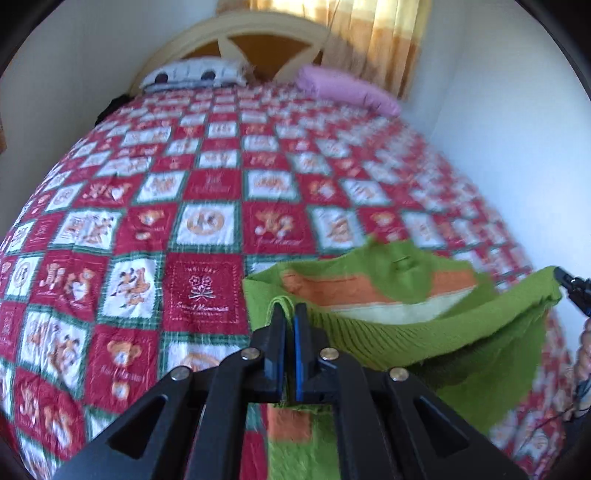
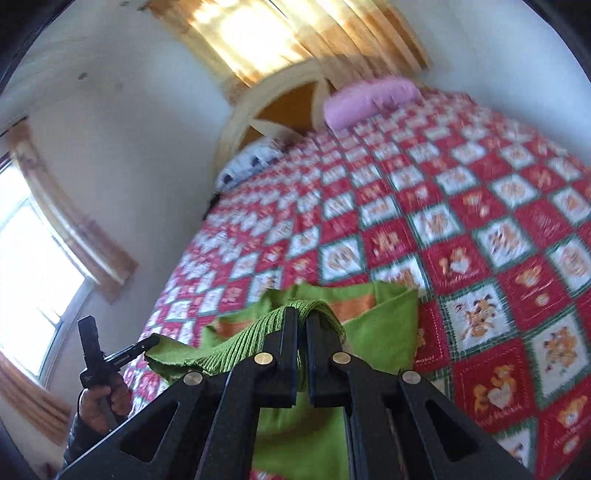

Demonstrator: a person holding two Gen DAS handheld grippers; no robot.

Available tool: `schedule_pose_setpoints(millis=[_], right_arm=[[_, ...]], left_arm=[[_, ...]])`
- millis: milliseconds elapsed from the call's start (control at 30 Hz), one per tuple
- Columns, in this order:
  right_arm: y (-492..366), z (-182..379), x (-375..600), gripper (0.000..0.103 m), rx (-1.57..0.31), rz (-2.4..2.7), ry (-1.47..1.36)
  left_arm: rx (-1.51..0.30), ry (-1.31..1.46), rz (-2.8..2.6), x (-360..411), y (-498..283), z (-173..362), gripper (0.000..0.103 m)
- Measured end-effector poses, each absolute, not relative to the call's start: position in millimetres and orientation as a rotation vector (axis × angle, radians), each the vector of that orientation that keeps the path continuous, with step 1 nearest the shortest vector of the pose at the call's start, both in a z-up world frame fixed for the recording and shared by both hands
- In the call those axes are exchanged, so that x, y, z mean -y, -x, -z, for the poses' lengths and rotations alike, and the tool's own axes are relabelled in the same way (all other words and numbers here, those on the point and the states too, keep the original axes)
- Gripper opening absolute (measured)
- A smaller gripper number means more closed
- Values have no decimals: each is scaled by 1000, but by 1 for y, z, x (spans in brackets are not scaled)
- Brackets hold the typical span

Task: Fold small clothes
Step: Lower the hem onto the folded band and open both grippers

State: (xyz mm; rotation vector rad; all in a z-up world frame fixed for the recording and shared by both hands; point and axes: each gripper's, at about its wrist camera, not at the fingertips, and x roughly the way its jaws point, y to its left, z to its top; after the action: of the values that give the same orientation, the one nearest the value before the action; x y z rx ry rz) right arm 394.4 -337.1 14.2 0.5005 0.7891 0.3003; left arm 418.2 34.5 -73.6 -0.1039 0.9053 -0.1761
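One patchwork quilt (image 1: 207,192), pink pillow (image 1: 343,88), curtains (image 2: 295,33)

Quilt (image 1: 201,291) sq reads "HOLIDAY", "Sweet Memories"; rest too blurry.

I see the broad red-and-white checked patchwork quilt (image 1: 207,192) on the bed lying flat and unobstructed ahead of both grippers. Obstacles sit only at the far end: a white patterned pillow (image 1: 192,74) and a pink pillow (image 1: 343,86) against the arched wooden headboard (image 1: 258,40). A white wall (image 1: 517,129) bounds the bed's right edge closely. The green knitted garment with orange and white stripes (image 1: 388,295) hangs stretched between my two grippers, blocking the near passage between them; part of it drapes below the left gripper's fingers (image 1: 279,332).
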Motion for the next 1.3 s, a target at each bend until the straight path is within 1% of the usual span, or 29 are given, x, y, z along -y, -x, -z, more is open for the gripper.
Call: schedule_pose_setpoints(millis=[33,67,133,167,200,233,267,300,400,467,667,733,767,800,833,867,900,933,1000,1100,1233,1267,1300], right_arm=[[-409,0,336,3,-823,-288,-497],[-421,12,335,3,-846,-278,-501],[-446,37,337,4,-891,-231,-481],[-452,44,339,5,-899,-201,-469],[-459,51,343,12,-905,-177,-478],[-461,55,347,37,-900,-157,-482],[-460,55,350,50,-884,-144,-473],[-456,54,352,65,-863,-139,-452],[-443,48,350,65,-839,-136,-337],[-438,48,350,65,-840,-148,-312],[-447,61,331,65,-907,-184,-177],[-455,67,319,65,-935,-181,-111],[-458,70,314,65,-945,-183,-87],[-463,75,308,65,-968,-189,-53],[-468,82,301,52,-995,-183,-2],[-471,88,294,34,-1005,-159,64],[-472,91,292,3,-1008,-147,97],[-472,90,291,3,-1002,-148,99],[-470,79,295,2,-960,-150,67],[-472,60,310,2,-884,-132,1],[-488,63,316,2,-888,-93,-34],[-493,69,315,2,-902,-90,-41],[-499,76,315,2,-920,-79,-39]], left_arm=[[-930,106,155,-33,-429,88,12],[-950,111,124,-34,-436,97,13],[-981,166,70,-44,-446,110,23],[-980,236,62,-55,-447,113,37],[-972,280,53,-63,-445,113,54],[-955,313,42,-71,-442,112,61],[-929,318,28,-78,-436,108,65],[-922,300,22,-81,-432,106,65],[-906,257,54,-81,-416,99,65],[-890,237,98,-75,-412,97,65],[-827,21,168,-19,-417,95,65],[-852,-42,166,-5,-433,106,54],[-856,-58,162,-2,-437,110,37],[-873,-84,156,2,-443,115,17],[-890,-101,151,5,-447,119,8],[-902,-108,145,6,-450,122,6],[-901,-103,133,5,-450,120,5],[-889,-93,132,3,-448,116,5],[-807,-43,127,-8,-442,96,5],[-776,15,91,-22,-446,87,5],[-832,36,57,-27,-467,108,5],[-861,22,48,-24,-472,120,6],[-887,11,37,-21,-475,129,11]])
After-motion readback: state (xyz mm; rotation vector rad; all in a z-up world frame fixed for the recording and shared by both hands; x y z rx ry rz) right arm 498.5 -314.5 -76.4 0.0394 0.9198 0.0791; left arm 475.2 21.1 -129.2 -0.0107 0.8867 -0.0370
